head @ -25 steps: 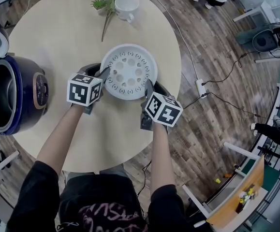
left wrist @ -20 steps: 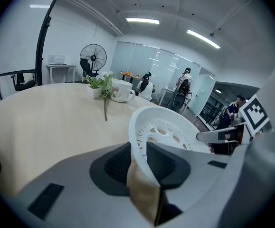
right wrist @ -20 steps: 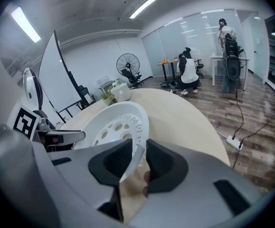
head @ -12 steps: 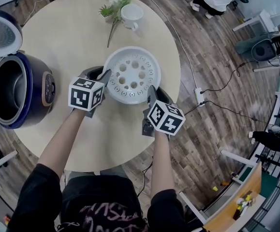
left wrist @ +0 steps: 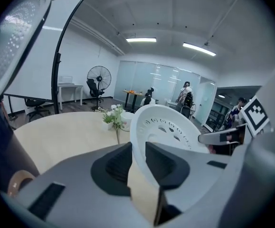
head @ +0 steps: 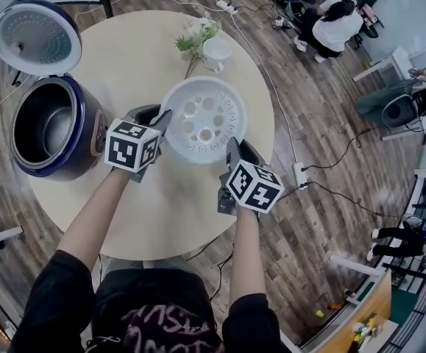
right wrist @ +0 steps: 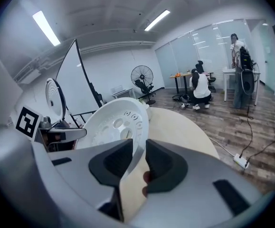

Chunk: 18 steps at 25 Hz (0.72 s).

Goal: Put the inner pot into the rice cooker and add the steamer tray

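Observation:
A white perforated steamer tray (head: pixel 204 120) hangs above the round table (head: pixel 124 65), held between both grippers. My left gripper (head: pixel 161 120) is shut on the tray's left rim; its jaws have just been closing, with the rim (left wrist: pixel 139 148) pinched between them. On the tray's near right rim (right wrist: pixel 137 156) my right gripper (head: pixel 232 147) is shut. The dark blue rice cooker (head: pixel 47 127) stands at the table's left edge with its lid (head: pixel 36 39) raised. The metal inner pot (head: pixel 43 127) sits inside it.
A white cup (head: pixel 218 52) and a small plant sprig (head: pixel 196 37) lie on the far side of the table. A power strip and cables (head: pixel 301 175) run over the wooden floor to the right. A person (head: pixel 338 24) sits at the back right.
Both grippers have risen with the tray, which has left the table top. The view has shifted, so the cooker and its raised lid now show fully at the left.

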Tool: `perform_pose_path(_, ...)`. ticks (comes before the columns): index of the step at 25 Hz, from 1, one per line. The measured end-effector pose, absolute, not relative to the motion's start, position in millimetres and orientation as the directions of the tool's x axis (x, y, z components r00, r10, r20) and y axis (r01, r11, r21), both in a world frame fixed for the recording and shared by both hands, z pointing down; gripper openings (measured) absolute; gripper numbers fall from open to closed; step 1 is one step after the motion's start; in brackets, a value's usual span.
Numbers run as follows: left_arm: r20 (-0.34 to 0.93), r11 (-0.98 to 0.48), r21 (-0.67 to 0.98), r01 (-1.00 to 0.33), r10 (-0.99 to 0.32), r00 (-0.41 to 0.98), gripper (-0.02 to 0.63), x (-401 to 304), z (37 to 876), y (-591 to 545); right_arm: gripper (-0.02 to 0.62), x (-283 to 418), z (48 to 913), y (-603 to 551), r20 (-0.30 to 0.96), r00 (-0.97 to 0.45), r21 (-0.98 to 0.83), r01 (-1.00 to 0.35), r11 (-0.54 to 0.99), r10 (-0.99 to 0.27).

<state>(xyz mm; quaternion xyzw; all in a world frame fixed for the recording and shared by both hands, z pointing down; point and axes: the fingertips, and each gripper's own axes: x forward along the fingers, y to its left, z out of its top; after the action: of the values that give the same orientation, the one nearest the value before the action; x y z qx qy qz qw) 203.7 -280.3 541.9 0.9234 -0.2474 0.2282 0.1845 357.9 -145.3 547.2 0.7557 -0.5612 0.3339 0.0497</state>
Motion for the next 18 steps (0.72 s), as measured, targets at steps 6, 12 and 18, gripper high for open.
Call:
perform_pose_path(6, 0.461, -0.785, 0.198, -0.587, -0.454, 0.762, 0.092, 170.7, 497.8, -280.4, 0.087, 331.3, 511.5, -153.0, 0.509, 0.112, -0.308, -0.902, -0.302, -0.854)
perform_pose_path(12, 0.408, -0.739, 0.143, -0.658, -0.562, 0.719, 0.089, 120.6, 453.7, -294.3, 0.086, 291.9, 473.2, -180.9, 0.448, 0.043, -0.304, -0.932, -0.197, -0.893)
perform_pose_path(18, 0.363, -0.673, 0.107, -0.731, -0.658, 0.659, 0.089, 57.1, 416.8, -306.3, 0.086, 239.6, 442.5, -213.6, 0.403, -0.053, -0.305, -0.949, -0.079, -0.914)
